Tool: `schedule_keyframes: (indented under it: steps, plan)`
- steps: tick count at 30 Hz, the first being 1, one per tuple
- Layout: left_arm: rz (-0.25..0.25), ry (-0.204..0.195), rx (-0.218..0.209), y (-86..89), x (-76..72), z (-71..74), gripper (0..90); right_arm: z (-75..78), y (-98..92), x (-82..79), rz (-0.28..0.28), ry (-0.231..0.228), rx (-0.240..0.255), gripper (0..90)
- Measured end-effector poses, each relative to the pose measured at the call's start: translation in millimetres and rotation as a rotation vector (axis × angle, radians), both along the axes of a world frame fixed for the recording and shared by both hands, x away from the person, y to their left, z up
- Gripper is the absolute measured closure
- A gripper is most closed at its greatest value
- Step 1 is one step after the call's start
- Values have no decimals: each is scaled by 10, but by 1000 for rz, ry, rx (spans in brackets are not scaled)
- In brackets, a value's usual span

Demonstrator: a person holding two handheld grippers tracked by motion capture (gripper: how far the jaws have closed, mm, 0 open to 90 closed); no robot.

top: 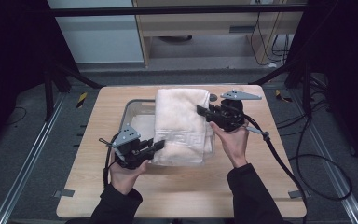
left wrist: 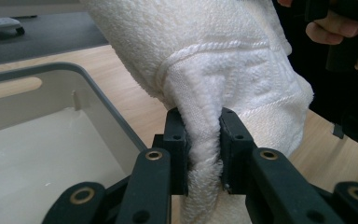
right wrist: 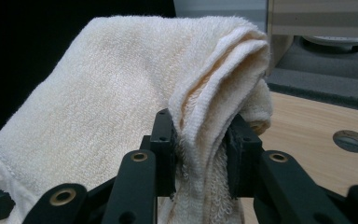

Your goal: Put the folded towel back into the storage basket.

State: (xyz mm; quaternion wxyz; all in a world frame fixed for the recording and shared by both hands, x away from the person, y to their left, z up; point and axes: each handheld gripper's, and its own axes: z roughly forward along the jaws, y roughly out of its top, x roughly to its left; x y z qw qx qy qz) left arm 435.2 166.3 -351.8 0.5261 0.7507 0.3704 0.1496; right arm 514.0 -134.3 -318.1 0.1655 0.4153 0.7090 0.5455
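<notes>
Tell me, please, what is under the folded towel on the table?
A grey bin is under the towel; its left part shows, looking empty. The towel hides its right part. The left tongs and right tongs each grip a towel edge.

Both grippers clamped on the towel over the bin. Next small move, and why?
Probably lower both hands together to settle the towel into the grey bin. The left gripper and right gripper each pinch a bunched edge, and the folded towel hangs over the bin, overlapping its right side, so a slight leftward shift looks needed first.
</notes>
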Motion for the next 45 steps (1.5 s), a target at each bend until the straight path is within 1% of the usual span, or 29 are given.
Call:
schedule_keyframes:
  steps: [4,8,12,18,24,30,34,38,41,45]
  plan:
    - [17,0,-2,80,13,23,752,36,101,39,4,-8,-4,686]
    - [33,-3,-9,163,23,58,752,62,184,74,11,-10,3,686]
    - [49,-8,-10,228,24,86,752,102,262,98,15,-15,-3,686]
    - [71,-9,-26,365,36,136,752,173,416,141,26,-27,-6,686]
    - [100,-19,-37,513,45,183,752,218,560,189,39,-31,-9,685]
    - [121,-10,-48,626,72,200,752,256,713,254,46,-34,-24,685]
    - [142,-3,-47,691,97,190,752,259,811,297,46,-37,-29,685]
    - [160,3,-36,745,131,170,752,235,896,345,46,-35,-34,685]
    - [166,6,-32,784,161,144,752,202,952,390,46,-27,-37,685]
    - [186,16,-21,832,206,103,752,164,1026,447,46,-19,-41,685]
